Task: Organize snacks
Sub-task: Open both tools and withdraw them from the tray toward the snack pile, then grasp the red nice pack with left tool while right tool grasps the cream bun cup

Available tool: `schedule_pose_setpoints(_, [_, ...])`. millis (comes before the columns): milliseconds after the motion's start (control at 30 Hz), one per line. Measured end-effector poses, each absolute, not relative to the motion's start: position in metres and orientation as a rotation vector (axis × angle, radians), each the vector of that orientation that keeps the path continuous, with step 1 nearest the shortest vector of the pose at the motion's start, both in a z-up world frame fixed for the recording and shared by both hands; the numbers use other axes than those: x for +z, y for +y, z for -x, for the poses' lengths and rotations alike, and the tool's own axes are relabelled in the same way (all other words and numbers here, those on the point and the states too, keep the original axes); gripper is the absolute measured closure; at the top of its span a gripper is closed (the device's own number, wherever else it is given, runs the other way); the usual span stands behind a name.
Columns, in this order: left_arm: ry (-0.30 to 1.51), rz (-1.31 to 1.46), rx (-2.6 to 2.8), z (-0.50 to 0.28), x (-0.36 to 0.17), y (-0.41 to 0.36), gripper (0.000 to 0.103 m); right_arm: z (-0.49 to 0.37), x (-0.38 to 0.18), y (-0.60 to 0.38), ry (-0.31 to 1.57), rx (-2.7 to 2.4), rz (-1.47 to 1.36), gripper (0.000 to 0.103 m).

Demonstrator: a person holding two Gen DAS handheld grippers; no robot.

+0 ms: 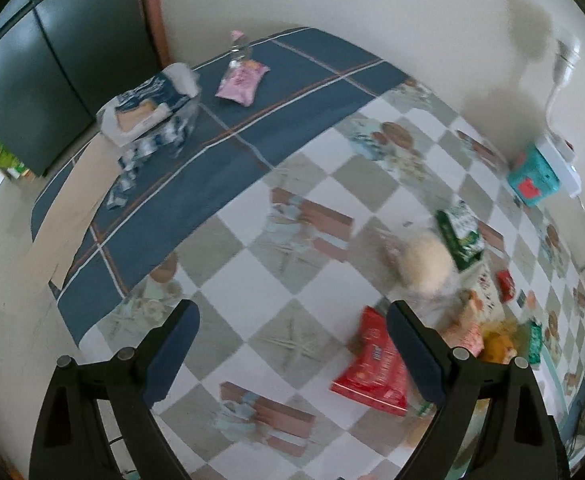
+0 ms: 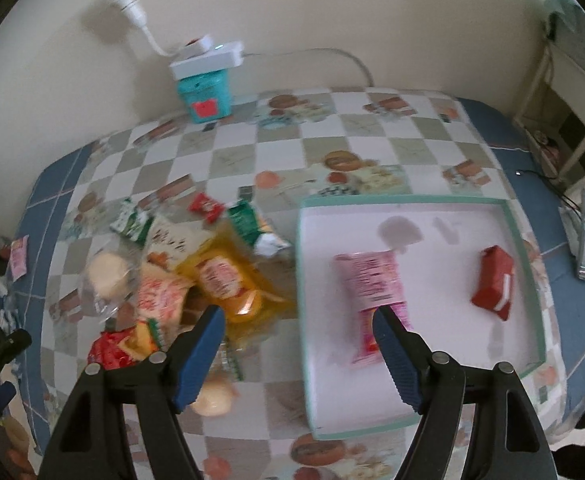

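Observation:
A heap of snack packets (image 2: 196,276) lies on the checked tablecloth, left of a white tray with a teal rim (image 2: 516,240). In the tray lie a pink packet (image 2: 376,284) and a red packet (image 2: 492,280). My right gripper (image 2: 298,320) hangs open over the tray's left edge, nothing between its blue pads; the pink packet lies below its right finger. My left gripper (image 1: 292,316) stands open above bare cloth, with a red snack bag (image 1: 372,364) beside its right finger and the blurred heap (image 1: 464,264) beyond it.
A teal box (image 2: 204,96) with a white power strip (image 2: 208,56) on top stands by the wall. A pink packet (image 1: 244,80) and a tissue pack (image 1: 152,100) lie on the blue end of the table. A dark cabinet (image 1: 44,72) stands beyond it.

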State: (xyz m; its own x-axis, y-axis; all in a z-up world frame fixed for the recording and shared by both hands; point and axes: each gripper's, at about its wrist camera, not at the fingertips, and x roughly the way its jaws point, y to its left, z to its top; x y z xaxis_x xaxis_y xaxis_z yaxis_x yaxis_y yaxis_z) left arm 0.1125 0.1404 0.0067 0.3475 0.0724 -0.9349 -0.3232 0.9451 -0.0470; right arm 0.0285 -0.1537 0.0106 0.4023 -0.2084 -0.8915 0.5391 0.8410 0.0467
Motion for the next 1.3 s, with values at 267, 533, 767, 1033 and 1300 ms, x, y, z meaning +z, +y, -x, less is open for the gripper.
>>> schedule_pose_setpoints(267, [1.217, 0.283, 0.227, -0.119, -0.002, 0.158, 0.008, -0.049, -0.016, -0.118, 1.145, -0.397, -0.37, 0.023])
schedule_pose_setpoints(533, [1.31, 0.239, 0.128, -0.13, -0.025, 0.14, 0.008, -0.052, -0.046, -0.104, 1.257, -0.382, -0.363, 0.023])
schedule_pose_setpoints(767, [1.396, 0.189, 0.016, -0.136, -0.047, 0.114, 0.008, -0.05, -0.065, -0.098, 1.327, -0.37, -0.368, 0.023])
schedule_pose_setpoints(1033, [1.452, 0.123, -0.064, -0.14, -0.067, 0.083, 0.008, -0.047, -0.088, -0.094, 1.394, -0.353, -0.394, 0.023])
schedule_pose_setpoints(1300, [1.468, 0.056, -0.064, -0.142, -0.081, 0.065, 0.008, -0.042, -0.106, -0.096, 1.432, -0.366, -0.404, 0.023])
